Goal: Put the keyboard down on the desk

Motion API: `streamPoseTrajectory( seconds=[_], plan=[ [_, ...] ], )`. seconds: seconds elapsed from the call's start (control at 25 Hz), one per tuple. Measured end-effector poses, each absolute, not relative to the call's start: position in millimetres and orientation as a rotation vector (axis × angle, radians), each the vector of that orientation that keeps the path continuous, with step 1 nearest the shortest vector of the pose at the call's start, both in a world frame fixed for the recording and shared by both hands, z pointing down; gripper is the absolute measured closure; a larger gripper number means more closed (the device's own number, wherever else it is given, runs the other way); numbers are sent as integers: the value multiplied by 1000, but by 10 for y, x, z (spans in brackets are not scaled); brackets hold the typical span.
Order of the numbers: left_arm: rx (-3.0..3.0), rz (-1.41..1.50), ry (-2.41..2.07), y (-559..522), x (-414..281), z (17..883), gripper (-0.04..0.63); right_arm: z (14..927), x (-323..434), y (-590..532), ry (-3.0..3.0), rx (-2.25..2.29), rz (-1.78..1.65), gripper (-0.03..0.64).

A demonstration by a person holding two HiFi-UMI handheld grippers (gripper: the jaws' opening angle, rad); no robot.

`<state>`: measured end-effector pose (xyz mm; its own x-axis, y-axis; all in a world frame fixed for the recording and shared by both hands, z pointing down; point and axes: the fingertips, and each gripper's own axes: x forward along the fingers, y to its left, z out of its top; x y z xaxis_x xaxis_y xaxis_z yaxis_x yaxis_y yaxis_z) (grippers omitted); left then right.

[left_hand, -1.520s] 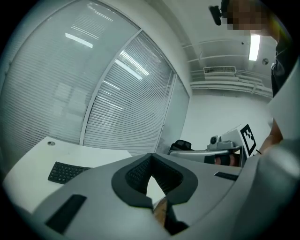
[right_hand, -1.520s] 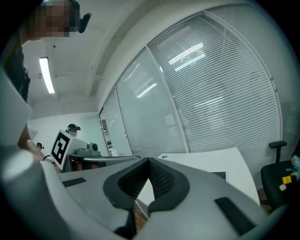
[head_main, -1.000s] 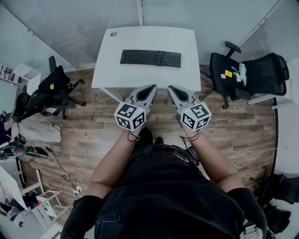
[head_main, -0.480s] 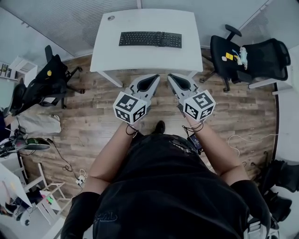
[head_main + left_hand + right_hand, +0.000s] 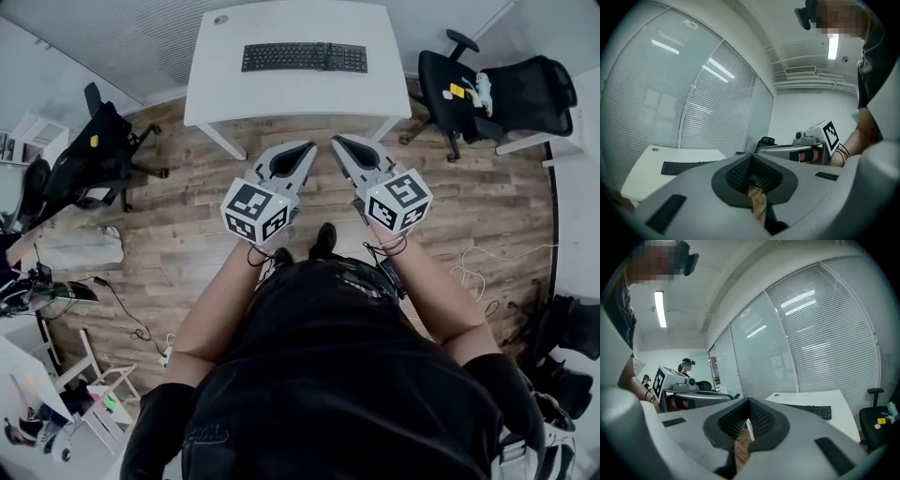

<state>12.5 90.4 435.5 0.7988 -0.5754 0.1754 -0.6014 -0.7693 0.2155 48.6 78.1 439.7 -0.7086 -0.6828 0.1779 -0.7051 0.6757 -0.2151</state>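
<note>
Both jaw pairs clenched, empty: left gripper (image 5: pixel 306 148), right gripper (image 5: pixel 339 142). Well ahead of fingertips, keyboard (image 5: pixel 305 57) flat on desk (image 5: pixel 281 94).

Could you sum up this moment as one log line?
keyboard: lying on desk | left gripper: shut, empty | right gripper: shut, empty | both: over wooden floor, short of desk

The left hand-held gripper (image 5: pixel 305 148) and the right hand-held gripper (image 5: pixel 339 143) have drawn back from the table (image 5: pixel 281 92). Their tips reached its near edge 1 second ago; now wooden floor (image 5: pixel 187 187) shows between. The table and keyboard (image 5: pixel 305 57) sit higher in the head view.
</note>
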Motion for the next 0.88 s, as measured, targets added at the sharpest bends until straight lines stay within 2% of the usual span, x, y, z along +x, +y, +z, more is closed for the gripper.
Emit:
streamPoseTrajectory(
  seconds=[0.88],
  plan=[
    [2812,129,-806,1753,-718,4198,581,4239,-516,1696,-2804,1249,381,595]
  ],
)
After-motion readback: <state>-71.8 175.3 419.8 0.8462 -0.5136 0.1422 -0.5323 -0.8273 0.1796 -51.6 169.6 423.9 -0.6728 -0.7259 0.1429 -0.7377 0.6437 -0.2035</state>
